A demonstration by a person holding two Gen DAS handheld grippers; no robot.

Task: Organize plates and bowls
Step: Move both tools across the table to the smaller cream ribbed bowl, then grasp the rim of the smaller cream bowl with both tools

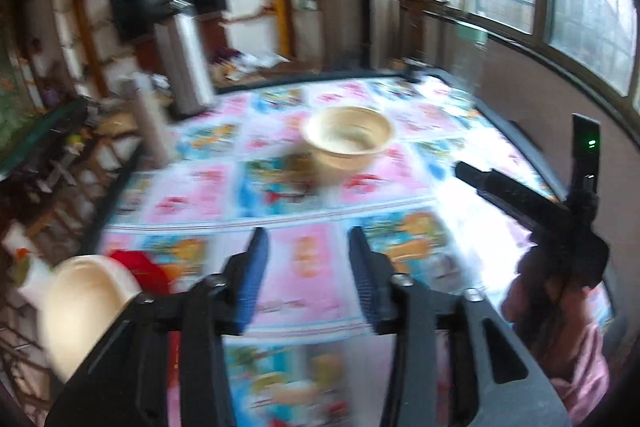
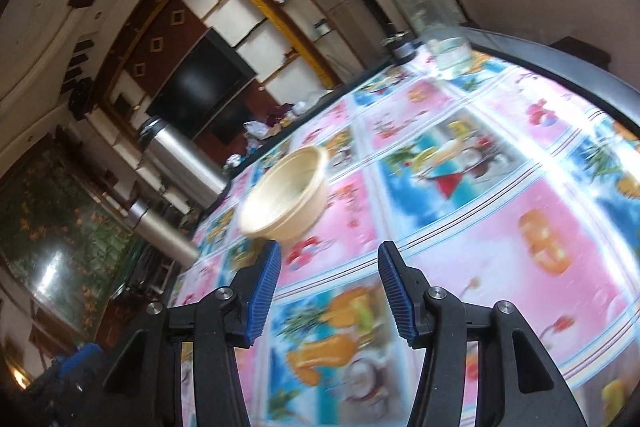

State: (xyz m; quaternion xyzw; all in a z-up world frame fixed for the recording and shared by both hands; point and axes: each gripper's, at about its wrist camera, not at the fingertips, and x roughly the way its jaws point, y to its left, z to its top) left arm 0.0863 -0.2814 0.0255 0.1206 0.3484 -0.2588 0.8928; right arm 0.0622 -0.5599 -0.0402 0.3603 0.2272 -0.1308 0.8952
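Observation:
A cream bowl [image 1: 347, 142] stands upright near the middle of the table, on the bright patterned cloth [image 1: 304, 263]. My left gripper [image 1: 307, 239] is open and empty, well short of that bowl. A second cream dish [image 1: 82, 307] sits at the near left table edge, beside something red [image 1: 140, 269]. In the right wrist view the same bowl [image 2: 286, 195] lies just beyond my right gripper [image 2: 329, 254], which is open with nothing between its blue pads. In the left wrist view the right gripper [image 1: 466, 169] is seen at the right, held by a person's hand [image 1: 560, 291]; its jaws are unclear there.
A tall steel flask [image 1: 186, 63] and a smaller metal cylinder [image 1: 150, 123] stand at the table's far left. A clear jar with a green lid [image 2: 432, 11] stands at the far right corner. Cluttered shelves and a dark screen [image 2: 200, 87] lie beyond the table.

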